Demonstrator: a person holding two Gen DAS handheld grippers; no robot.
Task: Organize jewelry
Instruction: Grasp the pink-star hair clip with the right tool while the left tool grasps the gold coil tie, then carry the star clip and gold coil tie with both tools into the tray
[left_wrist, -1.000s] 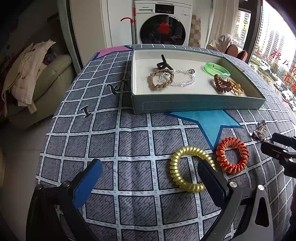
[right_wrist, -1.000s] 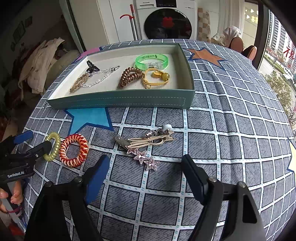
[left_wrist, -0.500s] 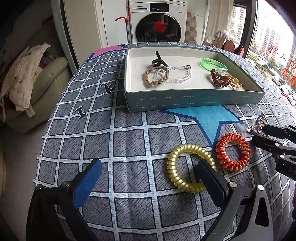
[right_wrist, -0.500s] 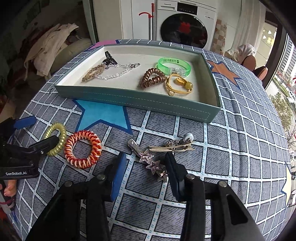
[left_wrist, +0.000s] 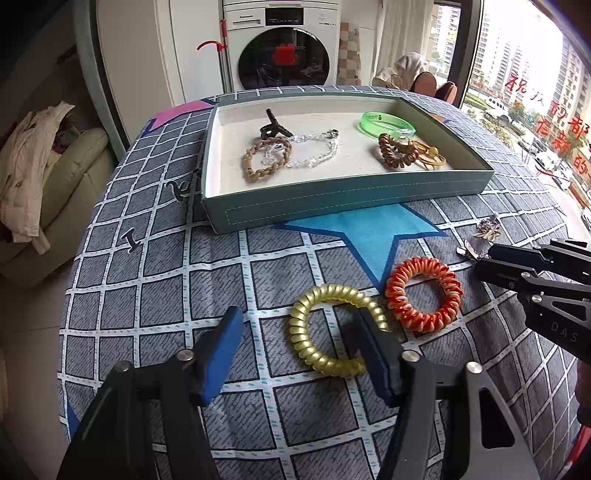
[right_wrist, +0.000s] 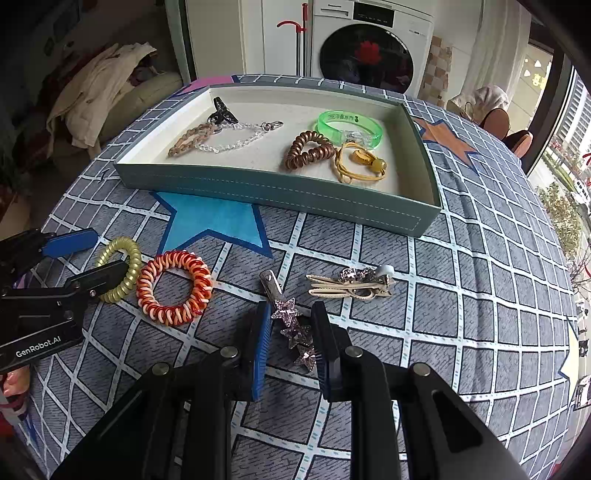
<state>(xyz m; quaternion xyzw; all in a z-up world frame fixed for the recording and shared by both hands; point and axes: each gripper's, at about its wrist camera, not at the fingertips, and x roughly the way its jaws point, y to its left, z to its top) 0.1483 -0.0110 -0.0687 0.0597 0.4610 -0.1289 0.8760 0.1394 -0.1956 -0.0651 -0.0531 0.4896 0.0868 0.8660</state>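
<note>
Pick-up step, both sides: the right gripper (right_wrist: 290, 328) has just been closing around the star hair clip (right_wrist: 293, 325) near the counter's front edge, pads just beside it, contact not confirmed. The left gripper (left_wrist: 295, 332), part open and also just closing, straddles one side of the gold coil hair tie (left_wrist: 334, 328). Next: finish both squeezes, lift, carry to the tray (right_wrist: 258, 186) toward the far edge.

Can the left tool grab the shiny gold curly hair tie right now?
Probably yes. The left tool already has one finger inside the gold spiral hair tie and one outside, jaws closing, nothing blocking; the orange spiral hair tie lies alongside.
</note>
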